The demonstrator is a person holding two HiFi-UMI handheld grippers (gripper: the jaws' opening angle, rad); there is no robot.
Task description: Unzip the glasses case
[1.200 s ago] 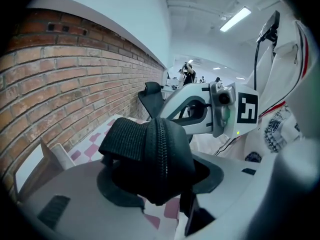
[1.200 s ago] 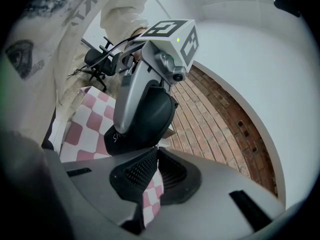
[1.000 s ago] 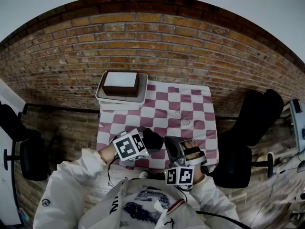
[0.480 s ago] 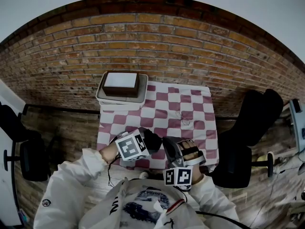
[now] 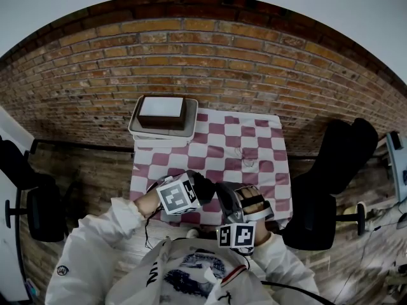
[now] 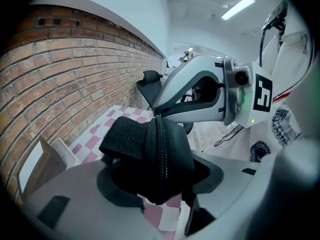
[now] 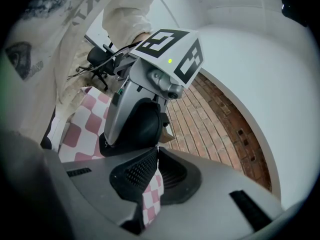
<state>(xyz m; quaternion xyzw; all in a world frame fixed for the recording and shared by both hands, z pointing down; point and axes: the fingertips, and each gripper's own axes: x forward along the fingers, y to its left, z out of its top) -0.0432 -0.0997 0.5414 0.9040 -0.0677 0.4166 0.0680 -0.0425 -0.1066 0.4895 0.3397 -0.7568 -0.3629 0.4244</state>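
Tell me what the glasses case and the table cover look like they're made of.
Glasses case: black woven fabric, matte; a ribbed weave shows. Its zipper: black teeth, plastic or metal unclear. Table cover: red-and-white checked sheet, probably cloth, maybe coated; too small to judge its sheen.

Black fabric glasses case (image 6: 142, 154), zip (image 6: 161, 159) shut along its visible edge, clamped between left gripper (image 6: 157, 181) fingers (image 6: 111, 190)
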